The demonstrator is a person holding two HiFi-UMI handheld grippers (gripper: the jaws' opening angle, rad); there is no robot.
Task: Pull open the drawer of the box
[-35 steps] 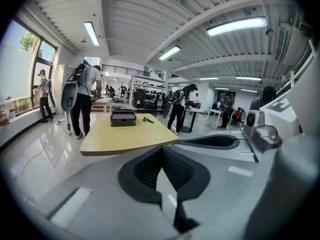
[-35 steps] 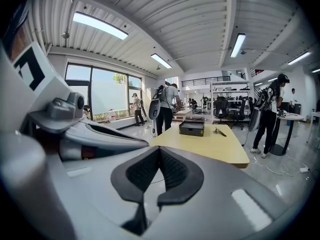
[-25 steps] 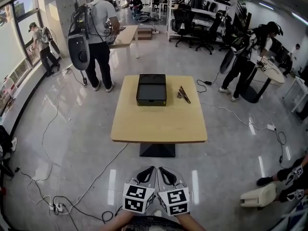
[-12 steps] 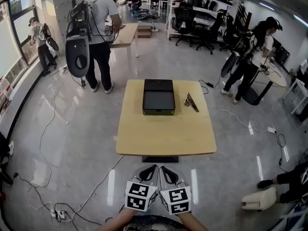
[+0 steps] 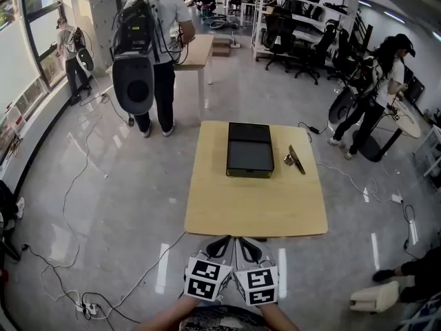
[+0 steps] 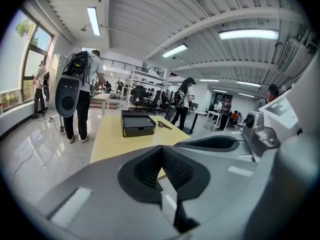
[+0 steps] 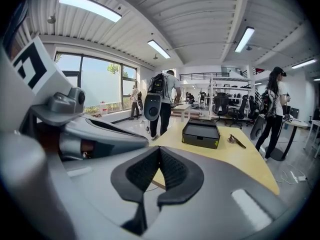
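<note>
Black box (image 5: 249, 149) on worktop (image 5: 255, 209), drawer unpulled; my left tongs (image 5: 222, 242) and right tongs (image 5: 243, 243) closed, empty, well short.

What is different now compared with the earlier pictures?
The view has come closer to the table, which looks nearer now. Nothing was grasped or released. The left tool and right tool stay shut, empty, side by side; the box has not moved.

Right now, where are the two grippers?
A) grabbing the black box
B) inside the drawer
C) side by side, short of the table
C: the left gripper and right gripper sit side by side, jaws together and empty, with the black box farther ahead on the table.
</note>
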